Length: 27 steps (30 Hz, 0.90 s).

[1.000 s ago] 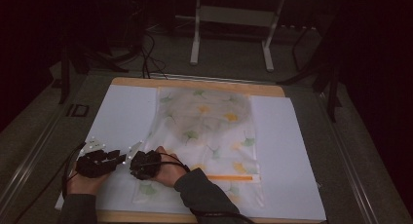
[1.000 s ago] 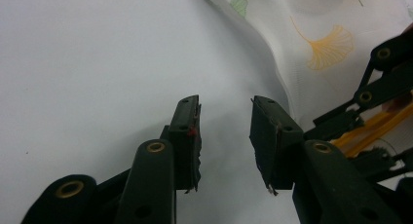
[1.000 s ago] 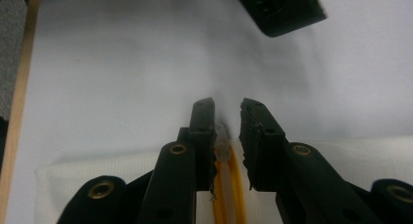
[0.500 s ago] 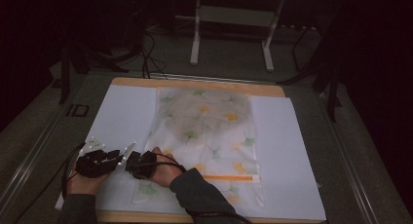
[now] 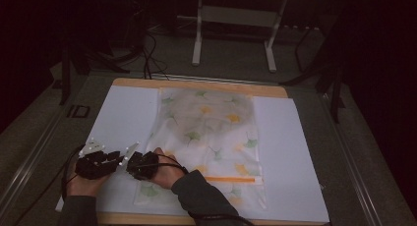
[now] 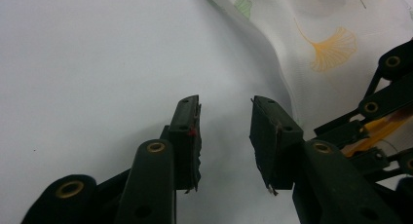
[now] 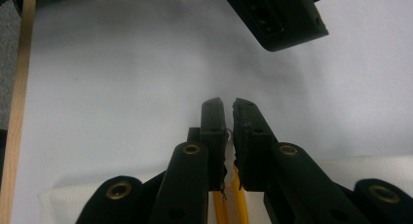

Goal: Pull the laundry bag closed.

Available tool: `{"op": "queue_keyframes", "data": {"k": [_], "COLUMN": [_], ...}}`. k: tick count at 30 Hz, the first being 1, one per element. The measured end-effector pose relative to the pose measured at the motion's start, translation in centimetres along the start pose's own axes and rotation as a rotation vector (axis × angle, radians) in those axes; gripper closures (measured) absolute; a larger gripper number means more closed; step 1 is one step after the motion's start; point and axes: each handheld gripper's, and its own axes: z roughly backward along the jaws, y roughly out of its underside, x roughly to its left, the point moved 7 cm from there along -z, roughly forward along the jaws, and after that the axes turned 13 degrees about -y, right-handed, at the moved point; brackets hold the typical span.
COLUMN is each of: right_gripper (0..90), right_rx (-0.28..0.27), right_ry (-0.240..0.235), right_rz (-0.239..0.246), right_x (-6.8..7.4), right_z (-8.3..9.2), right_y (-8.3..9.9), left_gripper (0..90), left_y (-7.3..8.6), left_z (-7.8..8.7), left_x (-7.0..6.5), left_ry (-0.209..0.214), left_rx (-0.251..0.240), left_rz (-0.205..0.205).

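Cloth (image 5: 209, 137) lies flat on the white sheet (image 5: 123, 118) covering your table (image 5: 196, 83), its near-left edge at your two grippers. Your right gripper (image 7: 228, 104) has just been closing its jaws, and they now pinch a thin bit of that edge, with the cloth's orange stripe (image 7: 224, 209) beneath them. Your left gripper (image 6: 225, 103) hovers with its jaws parted over bare sheet, the cloth's edge just beside its right jaw, not between them.

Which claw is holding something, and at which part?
The right claw pinches the bag at its near left edge. The left claw holds nothing.
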Motion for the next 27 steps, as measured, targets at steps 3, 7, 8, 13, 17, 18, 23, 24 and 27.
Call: {"op": "queue_keyframes", "data": {"k": [3,7,8,13,17,18,23,24,27], "right_gripper": [83.2,83.2,83.2,82.7,82.6,82.7,82.6,82.7,80.8], "right_rx": [-0.014,-0.03,-0.032,-0.041,-0.04,-0.036,-0.013,-0.011,0.005], "right_ry": [0.002,0.005,0.005,0.005,0.006,0.007,-0.005,-0.01,-0.016], "right_rz": [0.003,0.003,0.003,0.001,-0.008,-0.01,-0.012,-0.013,-0.014], "right_x": [0.1,0.3,0.3,0.4,0.3,0.3,0.3,0.3,0.2], "right_z": [0.5,1.2,1.3,2.0,2.5,2.5,2.4,2.3,2.2], "right_y": [0.1,0.1,0.2,1.0,1.5,1.6,3.0,3.1,3.4], "left_gripper": [64.1,64.1,64.1,64.1,64.0,64.0,64.0,64.0,64.0], "left_y": [0.0,0.0,0.0,0.0,0.0,0.1,0.1,0.1,0.1], "left_z": [0.0,0.0,0.0,0.0,0.0,-0.1,-0.1,0.0,0.0], "left_x": [0.1,0.1,0.1,0.1,0.1,0.1,0.0,0.0,0.0], "left_ry": [-0.003,-0.003,-0.003,-0.003,-0.003,-0.004,-0.003,-0.003,-0.003], "left_rx": [-0.001,-0.001,-0.001,0.0,0.0,0.001,0.002,0.003,0.002], "left_rz": [0.003,0.002,0.002,0.005,0.005,0.005,0.002,0.0,0.003]}}
